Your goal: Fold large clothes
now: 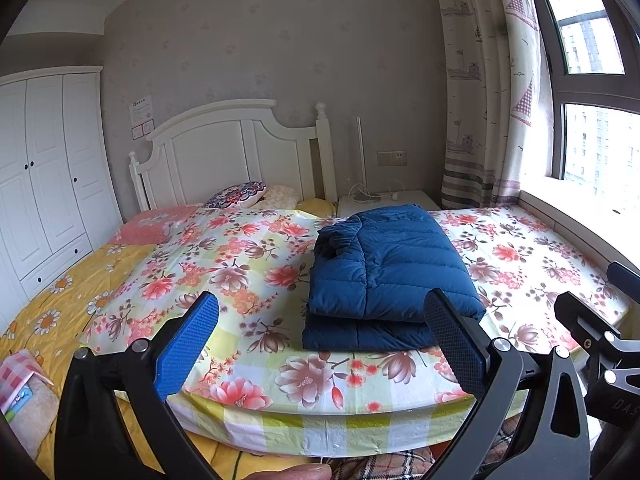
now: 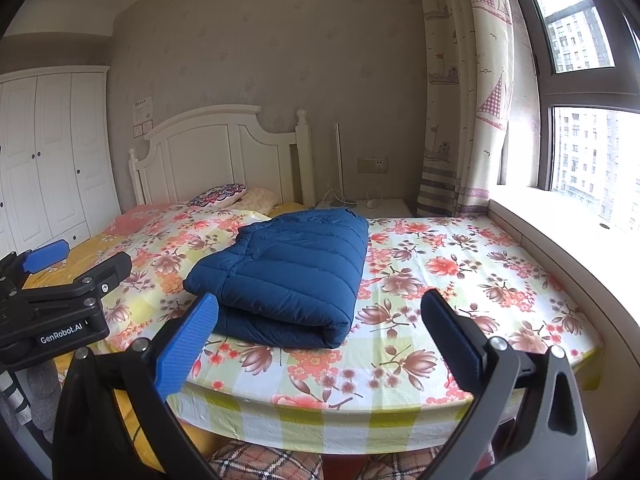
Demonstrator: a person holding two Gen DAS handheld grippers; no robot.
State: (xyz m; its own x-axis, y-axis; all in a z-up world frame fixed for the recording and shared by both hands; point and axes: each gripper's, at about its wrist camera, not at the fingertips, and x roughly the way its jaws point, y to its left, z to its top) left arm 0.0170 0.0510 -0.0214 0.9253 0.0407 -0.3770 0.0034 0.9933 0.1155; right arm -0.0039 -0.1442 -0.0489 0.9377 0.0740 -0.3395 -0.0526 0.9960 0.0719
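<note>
Left wrist view shows the blue padded jacket (image 1: 388, 272) already lying as a thick folded bundle on the flowered sheet (image 1: 248, 264) of the bed (image 1: 340, 428), towards the near edge and a little right of the middle. The left gripper (image 1: 322, 330) hangs short of the bed with its jaws spread wide and nothing between them. The right gripper (image 2: 320, 330) is the same: jaws wide apart, empty, held back from the near edge, with the jacket ahead and slightly to its left.

By the look of it the folding is nearly or fully done, so what remains is probably tidying. To do that well, I would check the near edge, where the lower layer pokes out past the upper one, and square the two before pressing flat. The collar end on the far left looks bunched; smoothing it outward would keep the bundle from springing open. Puffy fabric like this tends to slip and re-inflate, so a grip should take both layers together, close to a corner, not just the top skin.

Little stands in the way. The sheet around the jacket is open on all sides. A patterned pillow (image 1: 236, 195) and a paler one lie well apart by the white headboard (image 1: 224, 148), a pink cushion (image 1: 148, 226) sits far left, and a small nightstand (image 1: 384, 200) with a cable is beyond the jacket. Each gripper sits close beside the other, so crossing paths is the main risk.
</note>
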